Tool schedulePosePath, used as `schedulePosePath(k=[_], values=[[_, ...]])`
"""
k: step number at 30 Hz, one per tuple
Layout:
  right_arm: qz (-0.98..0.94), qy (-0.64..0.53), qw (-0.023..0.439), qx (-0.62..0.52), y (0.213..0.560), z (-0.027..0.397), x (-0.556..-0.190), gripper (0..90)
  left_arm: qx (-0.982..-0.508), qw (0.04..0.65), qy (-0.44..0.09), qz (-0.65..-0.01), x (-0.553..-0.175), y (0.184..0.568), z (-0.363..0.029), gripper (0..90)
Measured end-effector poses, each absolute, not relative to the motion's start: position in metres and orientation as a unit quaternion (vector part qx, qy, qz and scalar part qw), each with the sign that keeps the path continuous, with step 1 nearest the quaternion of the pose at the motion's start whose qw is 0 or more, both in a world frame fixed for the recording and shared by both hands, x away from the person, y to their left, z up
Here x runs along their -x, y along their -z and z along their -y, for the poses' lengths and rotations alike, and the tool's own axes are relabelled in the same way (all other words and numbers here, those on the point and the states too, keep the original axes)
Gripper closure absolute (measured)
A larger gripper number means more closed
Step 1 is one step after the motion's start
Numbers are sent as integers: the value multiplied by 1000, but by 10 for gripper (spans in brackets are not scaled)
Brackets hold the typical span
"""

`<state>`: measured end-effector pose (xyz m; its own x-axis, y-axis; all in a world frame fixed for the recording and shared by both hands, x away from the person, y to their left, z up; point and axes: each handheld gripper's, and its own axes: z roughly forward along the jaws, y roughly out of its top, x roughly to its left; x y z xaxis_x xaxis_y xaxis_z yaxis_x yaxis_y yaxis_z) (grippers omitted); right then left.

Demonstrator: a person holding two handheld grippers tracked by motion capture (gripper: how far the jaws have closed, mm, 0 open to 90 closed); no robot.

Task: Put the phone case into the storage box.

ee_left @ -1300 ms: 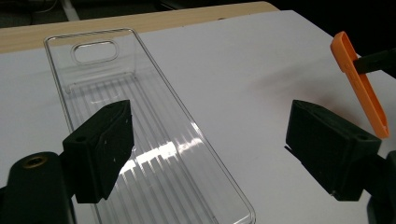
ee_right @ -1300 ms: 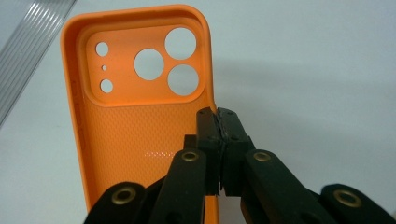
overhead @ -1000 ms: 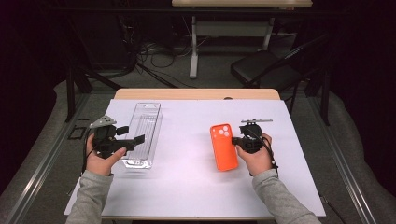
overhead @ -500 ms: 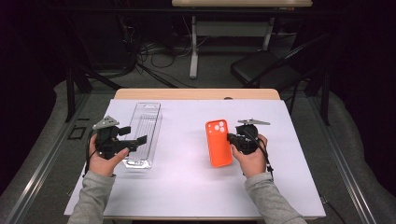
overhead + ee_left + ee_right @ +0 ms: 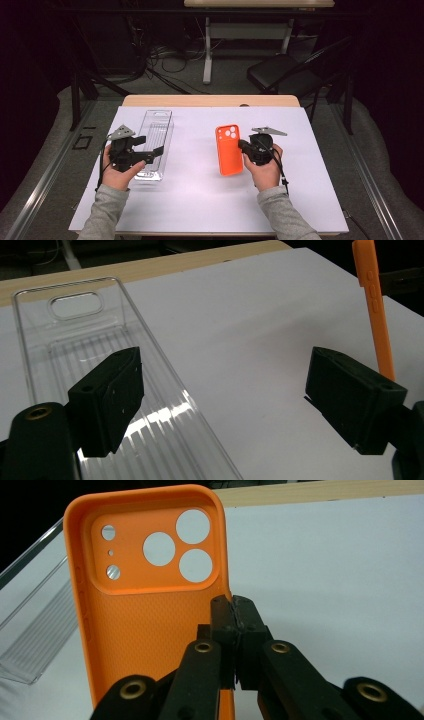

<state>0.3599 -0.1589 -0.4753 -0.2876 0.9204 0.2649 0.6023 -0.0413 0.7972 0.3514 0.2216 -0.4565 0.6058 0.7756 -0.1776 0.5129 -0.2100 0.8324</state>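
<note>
Right gripper (image 5: 233, 611): jaws clamped on side wall of orange phone case (image 5: 150, 605), lifted on edge over white table sheet (image 5: 200, 190). Case matte, fine-dimpled inside, rounded corners, round camera cutouts. Left gripper (image 5: 240, 405): jaws apart, one above clear ribbed plastic tray (image 5: 75, 340), nothing gripped. Tray long, glossy.

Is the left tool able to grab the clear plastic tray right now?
Probably yes. The left tool is open, one side already over the clear tray, with nothing between them. The right tool is busy pinching the orange phone case.
</note>
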Motion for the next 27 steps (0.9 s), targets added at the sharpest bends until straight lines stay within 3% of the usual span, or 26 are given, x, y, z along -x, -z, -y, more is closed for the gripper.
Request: schedulePosePath(k=[13,27], values=[[-664,-460,179,-562,468,155,-356,889,-776,477,-146,-385,-356,449,-179,202],[-663,-470,182,-553,465,149,-351,890,-784,488,-113,-367,-358,452,-137,244]])
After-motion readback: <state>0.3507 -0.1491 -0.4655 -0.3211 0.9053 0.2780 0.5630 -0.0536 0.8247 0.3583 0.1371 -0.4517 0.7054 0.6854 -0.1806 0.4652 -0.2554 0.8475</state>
